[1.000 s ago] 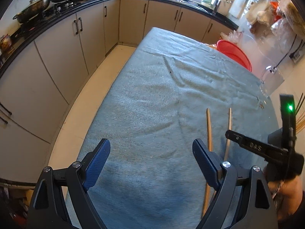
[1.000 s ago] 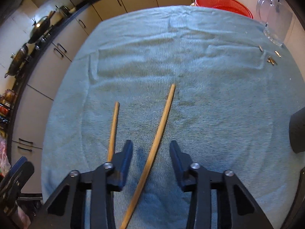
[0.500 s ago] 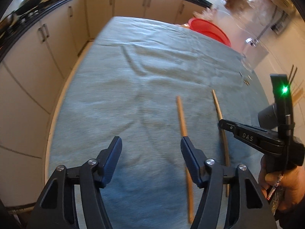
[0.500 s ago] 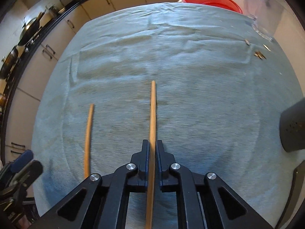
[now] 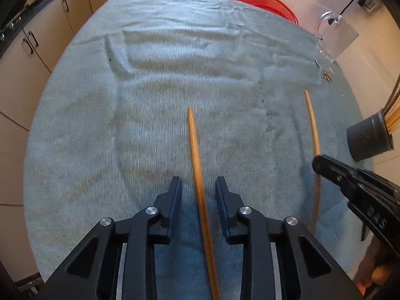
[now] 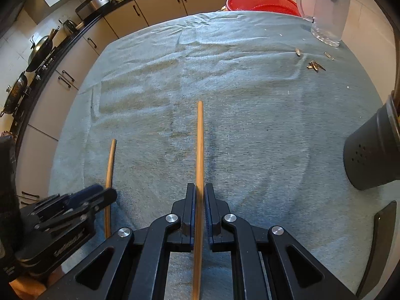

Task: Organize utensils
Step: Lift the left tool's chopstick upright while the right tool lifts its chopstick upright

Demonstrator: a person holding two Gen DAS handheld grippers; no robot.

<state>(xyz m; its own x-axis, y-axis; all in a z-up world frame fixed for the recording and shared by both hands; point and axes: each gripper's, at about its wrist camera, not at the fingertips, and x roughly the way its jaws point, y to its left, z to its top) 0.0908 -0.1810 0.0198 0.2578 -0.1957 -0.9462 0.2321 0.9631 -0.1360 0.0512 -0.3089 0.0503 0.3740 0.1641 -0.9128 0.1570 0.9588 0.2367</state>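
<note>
So the big change from a second ago: both claws were wide apart over the two chopsticks, and now each one is lined up on its own stick. The right gripper (image 6: 199,201) is clamped on the right chopstick (image 6: 199,150), pads pressed on both sides of it, where half a second ago the same pinch is already seen. That stick runs straight ahead out of the jaws and also back under the claw body.

The left gripper (image 5: 197,192) has been swung over from the bare blue towel (image 5: 162,80) onto the left chopstick (image 5: 196,160). Its jaws are closing, the stick is between them, but a gap is still seen on each side, so nothing is gripped there yet.

What that probably means for the task: one stick is secured, the other is about to be, and both can then be dropped in the dark holder (image 6: 370,155), which is found off to the right of the right claw and already has sticks poking out in the left view.

Pose-wise, both claws are pointed steeply down at the towel, side by side, with the left one seen low at the left of the right claw.

A glass mug (image 6: 325,12) and a red basket (image 6: 260,1) are parked far ahead, not involved.
</note>
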